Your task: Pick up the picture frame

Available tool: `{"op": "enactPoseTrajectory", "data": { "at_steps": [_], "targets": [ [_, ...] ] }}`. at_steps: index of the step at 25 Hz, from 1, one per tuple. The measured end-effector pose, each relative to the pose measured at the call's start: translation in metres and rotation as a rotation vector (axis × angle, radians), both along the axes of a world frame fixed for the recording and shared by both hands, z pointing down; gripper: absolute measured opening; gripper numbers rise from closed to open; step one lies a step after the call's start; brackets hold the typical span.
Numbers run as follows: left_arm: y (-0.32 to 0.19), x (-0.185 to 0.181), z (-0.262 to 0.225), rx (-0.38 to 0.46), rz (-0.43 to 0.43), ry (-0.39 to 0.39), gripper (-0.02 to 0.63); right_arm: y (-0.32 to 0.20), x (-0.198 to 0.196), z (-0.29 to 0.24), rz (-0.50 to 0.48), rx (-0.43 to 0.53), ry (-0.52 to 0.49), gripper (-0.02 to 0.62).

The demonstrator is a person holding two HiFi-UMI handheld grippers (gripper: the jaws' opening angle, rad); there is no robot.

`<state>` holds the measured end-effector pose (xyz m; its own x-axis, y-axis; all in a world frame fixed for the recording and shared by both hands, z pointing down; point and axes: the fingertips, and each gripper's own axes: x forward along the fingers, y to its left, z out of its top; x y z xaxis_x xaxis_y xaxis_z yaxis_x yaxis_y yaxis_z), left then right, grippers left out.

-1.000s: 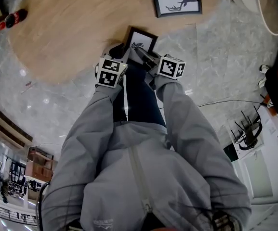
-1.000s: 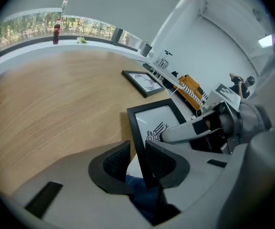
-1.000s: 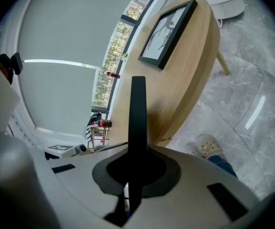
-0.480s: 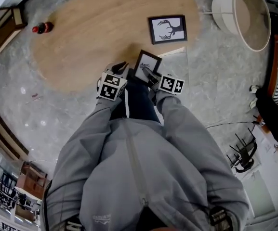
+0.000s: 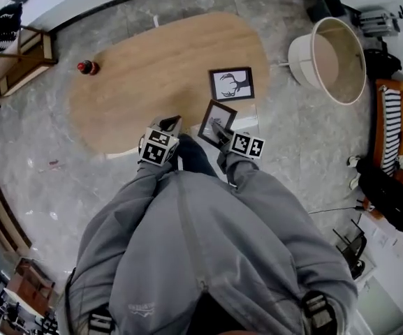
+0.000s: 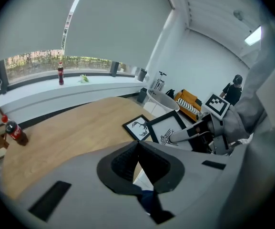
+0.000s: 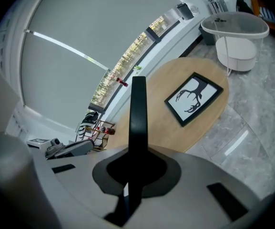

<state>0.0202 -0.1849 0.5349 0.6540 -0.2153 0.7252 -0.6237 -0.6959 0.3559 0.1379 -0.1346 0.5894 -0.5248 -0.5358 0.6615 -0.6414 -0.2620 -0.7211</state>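
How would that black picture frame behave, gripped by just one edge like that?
Probably stiff: the picture frame shows a straight edge although the right gripper pinches only one side. Thin and clamped off-centre, it may pivot or slip if jolted. Likely light, since one gripper alone carries it.

Head view: steeply down from above; gripper views: close, fwd; all share table [image 5: 152, 68], picture frame [image 5: 211, 116].
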Motion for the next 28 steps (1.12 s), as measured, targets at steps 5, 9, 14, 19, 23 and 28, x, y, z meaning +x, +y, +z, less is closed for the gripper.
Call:
{"op": "enactPoseTrajectory", "data": {
  "at_steps": [5,9,14,19,23,28],
  "targets": [
    [-0.016,-0.026,-0.053,0.070,-0.054,0.023,0.018,-0.016,-0.005,-0.055,-0.065,0.083,0.115,0.037],
    [-0.031,-0.047,-0.090,0.123,-0.142,0.059,0.018,-0.036,-0.009,-0.109,-0.097,0.199,0.222,0.037],
    [-0.050,-0.080,-0.139,0.206,-0.252,0.103,0.018,-0.069,-0.029,-0.181,-0.143,0.377,0.332,0.037],
    [-0.059,-0.107,-0.198,0.316,-0.350,0.146,0.018,-0.088,-0.050,-0.254,-0.140,0.523,0.391,0.037],
    [-0.066,-0.128,-0.252,0.422,-0.434,0.160,0.018,-0.100,-0.068,-0.309,-0.134,0.644,0.424,0.037],
    [-0.071,-0.149,-0.320,0.547,-0.517,0.197,0.018,-0.113,-0.091,-0.378,-0.157,0.806,0.465,0.037]
  ]
}}
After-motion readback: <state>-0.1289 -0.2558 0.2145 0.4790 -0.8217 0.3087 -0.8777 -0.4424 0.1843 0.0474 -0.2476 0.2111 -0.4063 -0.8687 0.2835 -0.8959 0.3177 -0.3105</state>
